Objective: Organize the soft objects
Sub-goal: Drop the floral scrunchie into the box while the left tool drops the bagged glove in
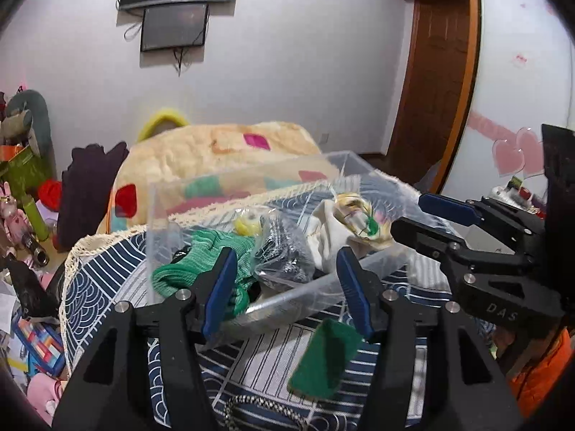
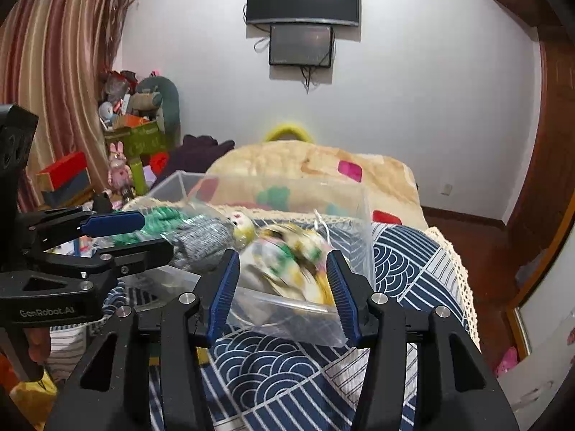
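Both grippers, left gripper (image 1: 285, 287) and right gripper (image 2: 284, 289), hang spread, empty, at the clear bin (image 1: 251, 309); next, grasp the green cloth (image 1: 325, 359) beside it.

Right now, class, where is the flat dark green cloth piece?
In the left wrist view, the green cloth piece lies on the patterned tablecloth, outside the clear bin.

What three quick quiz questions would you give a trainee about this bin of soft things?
1. True or false: the dark green cloth lies inside the clear bin.
2. In the left wrist view, what fills the bin's left end? A) green knit piece B) red towel C) blue sock
3. Fill in: the left tool and the right tool both have their jaws ___.

Key: 1 false, it lies on the tablecloth in front of the bin; 2 A; 3 open.
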`<action>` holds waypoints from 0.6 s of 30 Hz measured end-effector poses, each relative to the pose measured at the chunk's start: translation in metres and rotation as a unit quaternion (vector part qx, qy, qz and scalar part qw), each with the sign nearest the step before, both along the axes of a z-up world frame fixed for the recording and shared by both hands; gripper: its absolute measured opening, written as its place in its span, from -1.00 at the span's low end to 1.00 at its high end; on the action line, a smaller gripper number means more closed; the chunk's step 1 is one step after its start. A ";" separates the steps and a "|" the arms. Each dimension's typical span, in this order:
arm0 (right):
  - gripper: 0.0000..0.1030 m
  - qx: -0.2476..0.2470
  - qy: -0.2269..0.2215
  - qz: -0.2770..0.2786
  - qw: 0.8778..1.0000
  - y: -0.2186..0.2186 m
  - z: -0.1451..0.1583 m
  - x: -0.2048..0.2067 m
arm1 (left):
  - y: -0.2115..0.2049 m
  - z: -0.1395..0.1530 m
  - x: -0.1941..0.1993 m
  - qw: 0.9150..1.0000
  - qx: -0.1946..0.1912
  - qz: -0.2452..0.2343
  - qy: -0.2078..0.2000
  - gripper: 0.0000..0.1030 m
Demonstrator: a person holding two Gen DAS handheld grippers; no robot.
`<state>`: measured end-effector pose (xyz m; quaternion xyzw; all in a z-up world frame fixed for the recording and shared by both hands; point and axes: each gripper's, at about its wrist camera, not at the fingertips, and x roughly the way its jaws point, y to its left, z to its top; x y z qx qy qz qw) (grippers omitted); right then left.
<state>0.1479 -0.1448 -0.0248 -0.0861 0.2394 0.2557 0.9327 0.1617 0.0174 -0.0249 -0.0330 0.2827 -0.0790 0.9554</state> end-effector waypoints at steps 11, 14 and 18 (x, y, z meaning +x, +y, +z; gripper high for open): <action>0.31 0.040 -0.017 0.035 0.998 -0.003 0.010 -0.032 | 0.018 0.013 -0.049 1.000 0.003 0.017 -0.023 0.31; 0.31 0.037 -0.010 0.046 0.998 0.004 0.003 -0.036 | 0.019 0.007 -0.056 1.000 0.018 0.022 -0.014 0.31; 0.31 0.020 -0.005 0.050 0.999 0.016 -0.011 -0.040 | 0.026 -0.008 -0.062 1.000 0.012 0.026 0.007 0.31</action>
